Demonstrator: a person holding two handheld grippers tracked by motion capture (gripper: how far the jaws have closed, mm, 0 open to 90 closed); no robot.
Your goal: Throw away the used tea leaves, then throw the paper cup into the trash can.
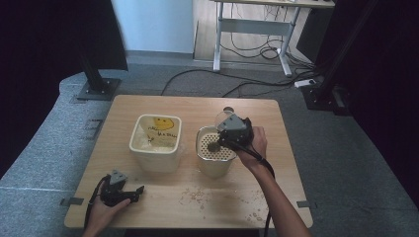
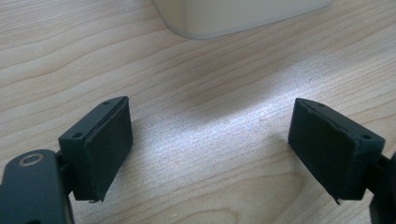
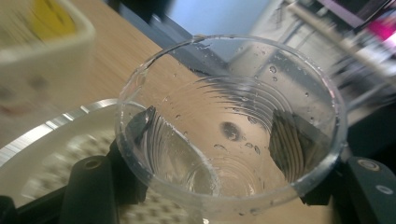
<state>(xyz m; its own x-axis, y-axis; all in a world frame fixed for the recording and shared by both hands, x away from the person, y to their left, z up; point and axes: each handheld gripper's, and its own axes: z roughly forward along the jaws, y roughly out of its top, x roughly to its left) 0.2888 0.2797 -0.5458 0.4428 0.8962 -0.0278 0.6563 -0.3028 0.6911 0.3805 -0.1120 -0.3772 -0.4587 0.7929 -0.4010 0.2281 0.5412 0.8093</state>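
Observation:
My right gripper (image 3: 215, 135) is shut on a clear plastic cup (image 3: 233, 126); its black pads show through the cup's ribbed wall on both sides. The cup is wet with droplets and looks empty. In the high view the cup (image 1: 223, 117) is held tilted over the far rim of a round cream pot with a perforated strainer insert (image 1: 216, 148). My left gripper (image 1: 137, 192) rests at the table's front left, and its jaws stand wide apart over bare wood (image 2: 210, 135) with nothing between them.
A square cream container with a yellow smiley (image 1: 155, 140) stands left of the pot; its near wall (image 2: 233, 16) is just ahead of my left jaws. Loose grains (image 1: 197, 195) are scattered on the wooden table (image 1: 163, 106) in front of the pot.

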